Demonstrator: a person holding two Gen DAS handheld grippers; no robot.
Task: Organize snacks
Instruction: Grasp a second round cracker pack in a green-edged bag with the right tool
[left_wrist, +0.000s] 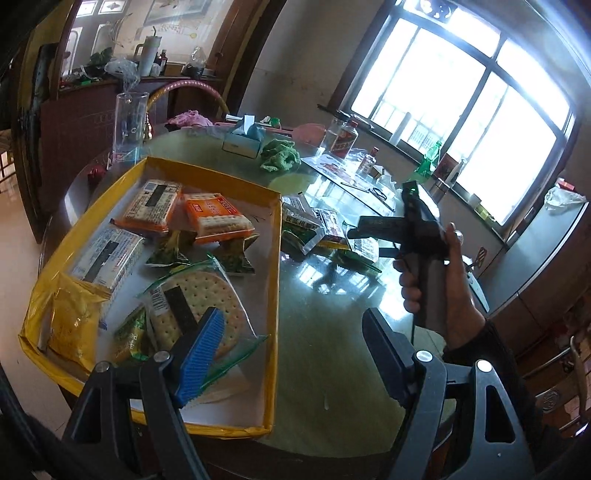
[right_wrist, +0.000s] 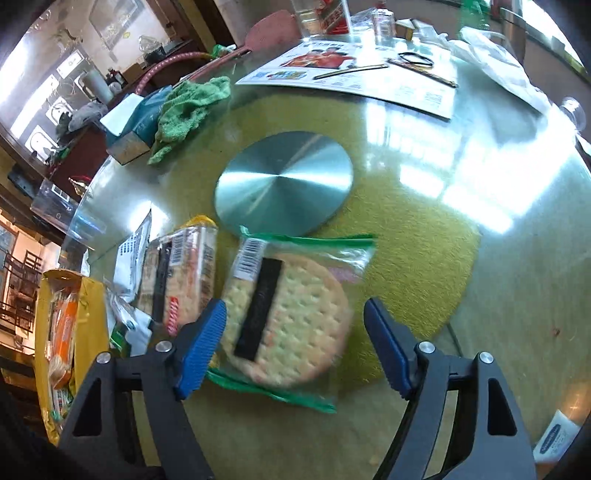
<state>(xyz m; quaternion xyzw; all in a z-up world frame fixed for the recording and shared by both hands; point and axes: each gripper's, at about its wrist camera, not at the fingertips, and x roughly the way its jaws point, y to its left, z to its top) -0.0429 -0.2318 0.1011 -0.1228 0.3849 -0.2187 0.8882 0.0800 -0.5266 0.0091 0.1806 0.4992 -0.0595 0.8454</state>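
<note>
A yellow-rimmed box lid (left_wrist: 275, 280) lies on the glass table and holds several snack packs: a round cracker pack (left_wrist: 207, 295), two orange cracker packs (left_wrist: 216, 218), a white pack (left_wrist: 107, 258) and a yellow bag (left_wrist: 74, 325). My left gripper (left_wrist: 291, 354) is open and empty above the lid's near right edge. My right gripper (right_wrist: 295, 347) is open just above another round cracker pack (right_wrist: 288, 321) lying on the table, next to a striped cracker pack (right_wrist: 181, 277). The right gripper also shows in the left wrist view (left_wrist: 354, 230), over loose packs (left_wrist: 314, 229).
A steel turntable disc (right_wrist: 284, 181) sits at the table's middle. A green cloth (right_wrist: 188, 110), a tissue box (right_wrist: 129, 125), a leaflet (right_wrist: 354, 81), bottles (left_wrist: 341, 138) and a clear glass pitcher (left_wrist: 129, 122) stand at the far side. The lid's corner also shows in the right wrist view (right_wrist: 88, 317).
</note>
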